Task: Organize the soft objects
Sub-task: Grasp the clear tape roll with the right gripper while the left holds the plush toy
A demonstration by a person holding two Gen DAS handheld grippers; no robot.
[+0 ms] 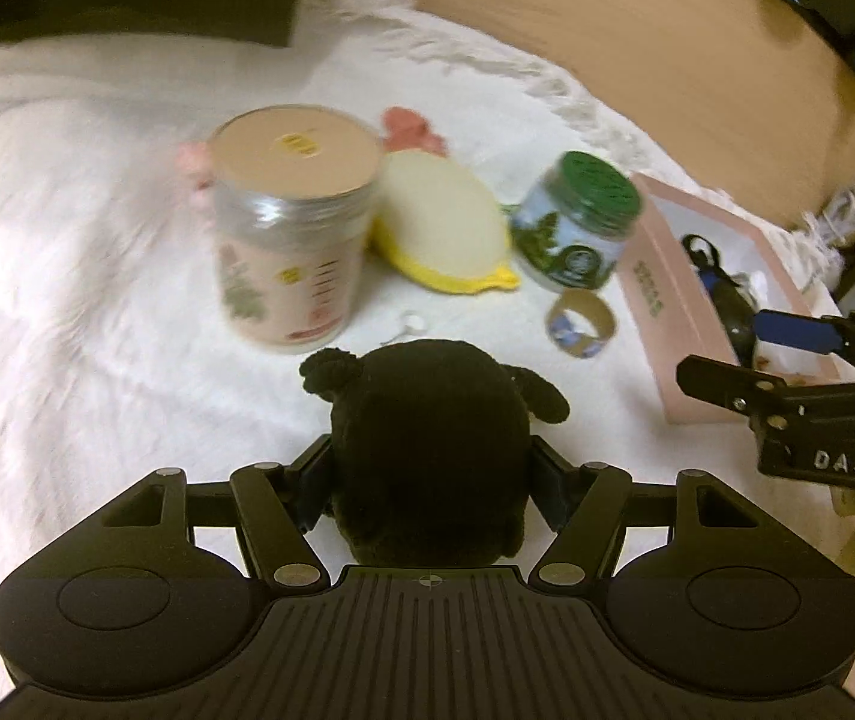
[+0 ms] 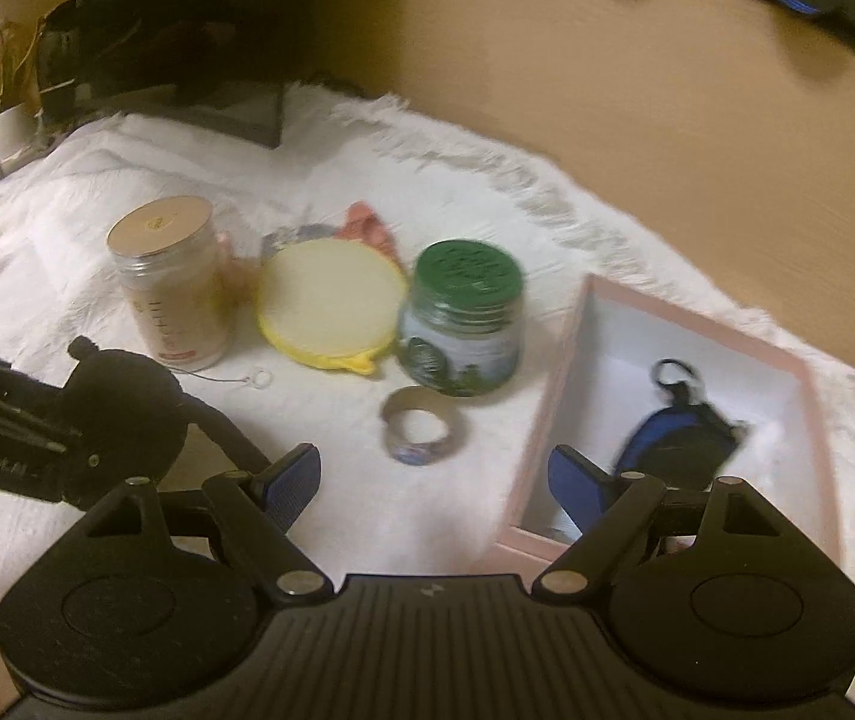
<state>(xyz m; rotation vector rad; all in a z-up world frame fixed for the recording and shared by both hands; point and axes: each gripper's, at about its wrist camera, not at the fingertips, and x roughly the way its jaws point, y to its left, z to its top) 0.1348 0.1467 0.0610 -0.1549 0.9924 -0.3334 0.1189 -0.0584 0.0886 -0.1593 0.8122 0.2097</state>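
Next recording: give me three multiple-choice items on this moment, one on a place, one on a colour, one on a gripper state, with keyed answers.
1. Where is the blue and black pouch?
A. inside the pink box
B. on the white cloth beside the tape roll
C. in the right gripper

2. What colour is the small jar's lid?
A. yellow
B. green
C. tan

3. What is the left gripper doing?
A. open over the cloth
B. shut on a jar
C. shut on the black plush toy

Answers: 1 A, the pouch lies within the box walls. 2 B, the lid is green. 3 C, its fingers press the toy from both sides.
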